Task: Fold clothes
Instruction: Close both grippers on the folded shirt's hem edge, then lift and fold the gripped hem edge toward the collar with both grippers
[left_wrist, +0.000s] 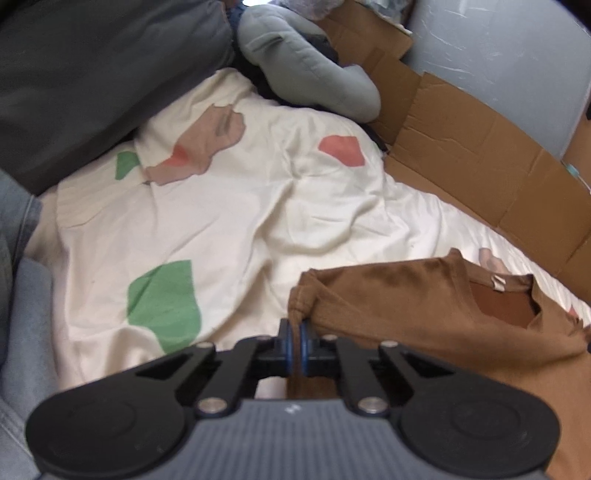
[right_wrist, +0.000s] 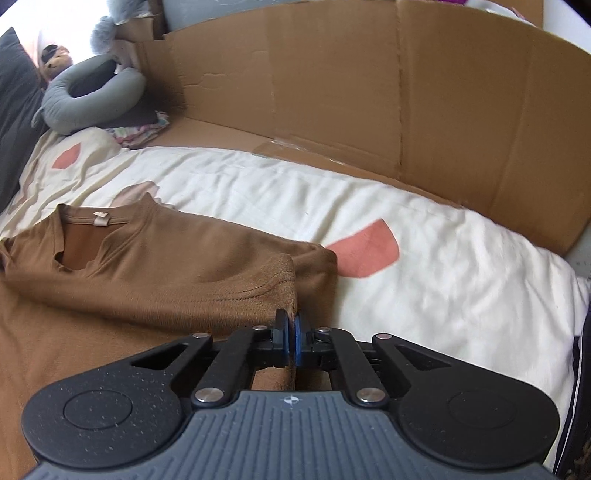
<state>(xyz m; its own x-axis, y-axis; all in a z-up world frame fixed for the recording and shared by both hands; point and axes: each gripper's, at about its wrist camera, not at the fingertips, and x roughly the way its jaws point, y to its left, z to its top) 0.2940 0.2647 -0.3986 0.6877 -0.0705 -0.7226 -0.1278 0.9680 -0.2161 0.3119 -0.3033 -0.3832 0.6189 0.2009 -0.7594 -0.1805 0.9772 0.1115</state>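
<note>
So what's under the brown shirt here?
The brown shirt lies on a cream duvet with red and green patches. The duvet shows around it; the part beneath the shirt is covered and cannot be seen.

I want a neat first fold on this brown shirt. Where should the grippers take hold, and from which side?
At the sleeve ends, where both are already shut: the left gripper and the right gripper each pinch a sleeve hem of the brown shirt. Come from the outer sides; the shirt lies flat, collar away.

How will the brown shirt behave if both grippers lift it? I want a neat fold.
The brown shirt probably hangs limp: it bunches where the left gripper pinches it. It seems light and thin, lying flat. Between the pinches, including the right gripper, it will likely sag.
</note>
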